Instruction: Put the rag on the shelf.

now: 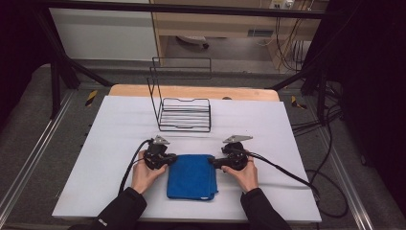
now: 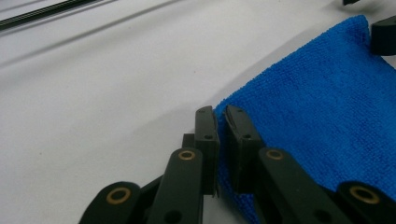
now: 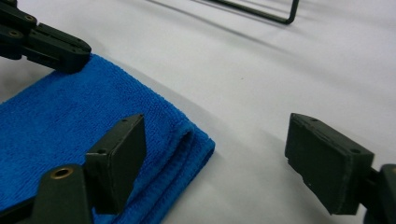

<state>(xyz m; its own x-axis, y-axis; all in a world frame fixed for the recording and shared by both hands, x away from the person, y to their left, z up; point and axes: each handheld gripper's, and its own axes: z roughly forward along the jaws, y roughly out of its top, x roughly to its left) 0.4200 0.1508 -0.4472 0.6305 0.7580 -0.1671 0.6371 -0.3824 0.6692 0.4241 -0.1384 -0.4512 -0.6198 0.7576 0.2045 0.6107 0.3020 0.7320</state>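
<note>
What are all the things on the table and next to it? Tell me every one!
Towel: one, blue, folded, near edge of the table, between the grippers.
Wire rack: one, black, far half of the table, behind the towel.
Table: one, white top with a wooden strip at its far edge.
Cables: several, black, on the floor at right.
Left gripper: one, black, shut on the towel's corner.
Right gripper: one, black, jaws open around the towel's other far corner.
Hands: two, dark sleeves, holding the grippers.
</note>
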